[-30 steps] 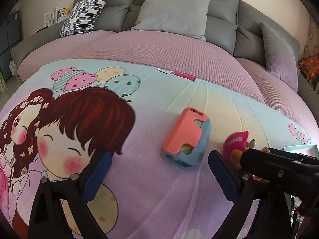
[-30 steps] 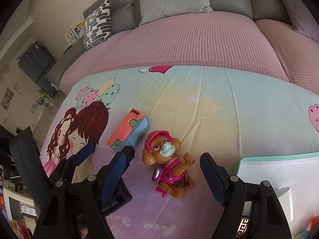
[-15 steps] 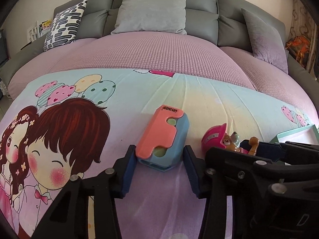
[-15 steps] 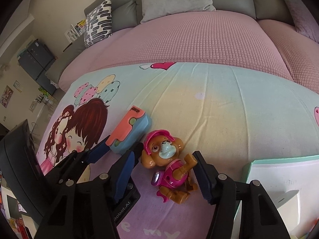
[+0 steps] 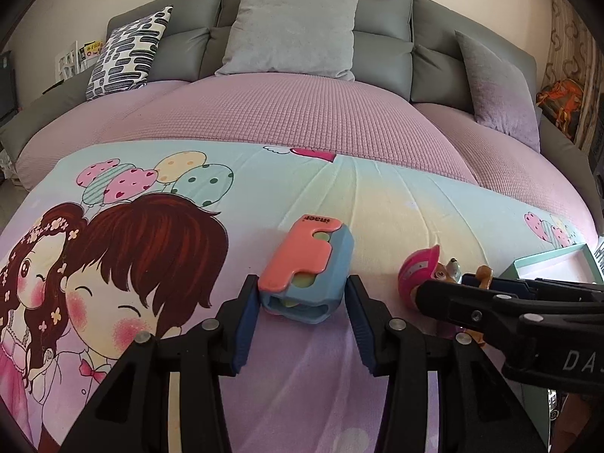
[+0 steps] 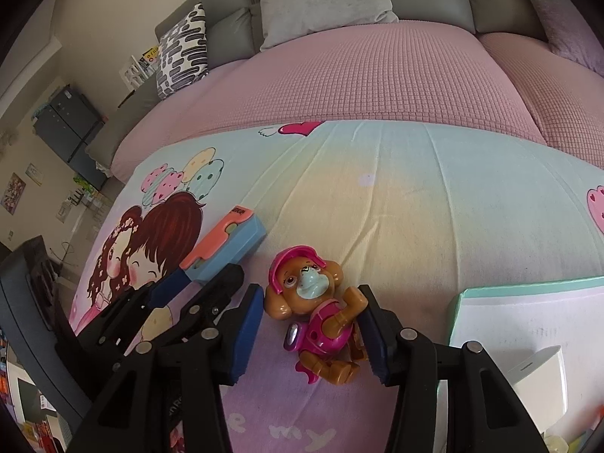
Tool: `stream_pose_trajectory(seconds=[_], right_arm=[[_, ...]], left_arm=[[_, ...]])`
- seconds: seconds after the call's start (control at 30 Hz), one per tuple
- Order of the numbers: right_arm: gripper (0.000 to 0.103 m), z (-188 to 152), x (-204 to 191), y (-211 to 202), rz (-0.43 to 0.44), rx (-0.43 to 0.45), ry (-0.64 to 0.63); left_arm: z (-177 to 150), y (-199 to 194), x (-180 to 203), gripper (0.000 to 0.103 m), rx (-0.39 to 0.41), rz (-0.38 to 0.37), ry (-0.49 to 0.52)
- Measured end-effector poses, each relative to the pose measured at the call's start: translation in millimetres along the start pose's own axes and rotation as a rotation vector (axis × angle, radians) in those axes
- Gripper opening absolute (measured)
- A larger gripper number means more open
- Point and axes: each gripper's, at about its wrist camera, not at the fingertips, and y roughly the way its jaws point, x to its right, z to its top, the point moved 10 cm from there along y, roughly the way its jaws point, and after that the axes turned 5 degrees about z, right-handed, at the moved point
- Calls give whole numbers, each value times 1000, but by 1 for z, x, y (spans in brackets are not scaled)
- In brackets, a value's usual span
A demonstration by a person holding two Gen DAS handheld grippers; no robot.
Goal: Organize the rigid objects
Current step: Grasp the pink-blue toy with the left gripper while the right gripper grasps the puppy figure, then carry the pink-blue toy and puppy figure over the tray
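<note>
An orange and blue plastic toy case (image 5: 307,268) lies on the cartoon bedsheet. My left gripper (image 5: 304,298) has its blue pads on both sides of the case's near end and appears closed on it. The case also shows in the right wrist view (image 6: 224,245). A brown toy dog in a pink helmet (image 6: 315,309) lies on its back on the sheet. My right gripper (image 6: 311,321) has its pads around the dog's body, touching or nearly touching it. The dog's helmet shows in the left wrist view (image 5: 419,268).
A white box with a mint rim (image 6: 528,317) sits at the right, a white object (image 6: 540,381) inside it. Grey pillows (image 5: 290,34) and a patterned pillow (image 5: 128,53) lean on the grey headboard behind the pink quilt (image 5: 294,113).
Both grippers moved forward and narrowed from wide open. The left pads came onto the case's sides. The right pads came around the toy dog.
</note>
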Motion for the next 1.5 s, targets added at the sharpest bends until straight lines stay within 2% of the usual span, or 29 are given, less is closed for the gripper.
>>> stream_pose_trajectory(seconds=[0.23,0.57,0.73,0.9,1.0,1.17,1.2,1.23,1.37,1.5], right_arm=[[53,-3,-7,-33,32,74,45],[53,-30,-20,-81,-62,136,32],[53,-46,-23,-100,-95,160,36],[53,-66,-16,-123,-133,204,70],[53,-78,-3,-139,-182,238,114],[53,-91,18,-161,-181,281,195],[53,-93,22,-164,-193,289,202],[53,-94,26,-167,-202,297,207],[53,-99,40,-169,-198,295,240],[53,-100,47,-170,-186,299,262]], left_arm=[[0,-12,-16,47,14,22,-22],[-15,-35,-25,47,-64,39,-23],[-27,-58,-17,46,-66,34,7],[-39,-73,-6,46,-95,17,-6],[-37,-86,-1,42,-79,14,0],[-29,-107,6,37,-40,9,19],[-27,-111,7,21,-33,9,19],[-25,-113,7,18,-25,7,15],[-19,-118,11,17,2,12,24],[-25,-107,15,17,-27,35,52]])
